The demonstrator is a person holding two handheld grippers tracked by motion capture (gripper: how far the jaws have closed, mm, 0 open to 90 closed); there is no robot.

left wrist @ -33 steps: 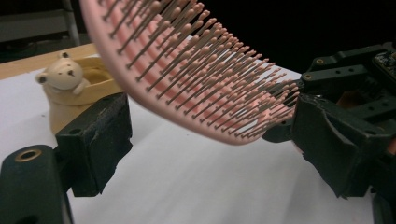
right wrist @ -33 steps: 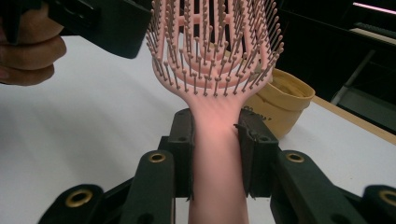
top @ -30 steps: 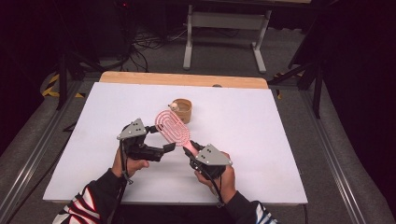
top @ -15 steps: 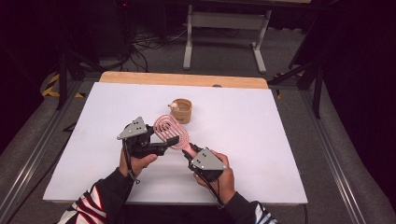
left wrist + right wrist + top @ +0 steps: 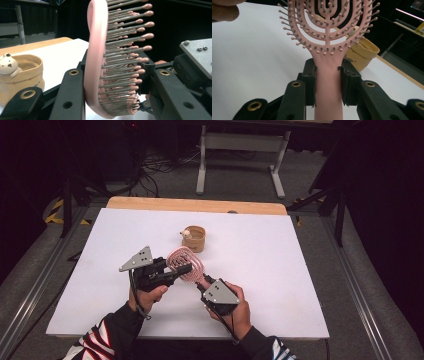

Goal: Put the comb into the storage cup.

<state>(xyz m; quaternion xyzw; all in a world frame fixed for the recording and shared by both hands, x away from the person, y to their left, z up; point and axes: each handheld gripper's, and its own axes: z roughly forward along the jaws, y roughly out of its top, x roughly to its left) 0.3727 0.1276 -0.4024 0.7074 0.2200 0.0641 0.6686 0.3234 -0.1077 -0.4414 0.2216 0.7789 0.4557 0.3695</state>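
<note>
Clamping the stiff, light pink hairbrush (image 5: pixel 327 37) by its smooth handle above the table (image 5: pixel 300 270), the right gripper (image 5: pixel 328 75) grips securely, while the left gripper (image 5: pixel 110 82) brackets its bristled head, contact unclear.

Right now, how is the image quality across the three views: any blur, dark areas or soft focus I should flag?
High view: evenly lit white table, surroundings near black, overall soft and low in detail. Left gripper view: the pink hairbrush bristles are sharp, the bear cup slightly soft, background dark. Right gripper view: brush handle crisp between the right tongs, bottom-edge jaw parts blurred, no glare.
</note>
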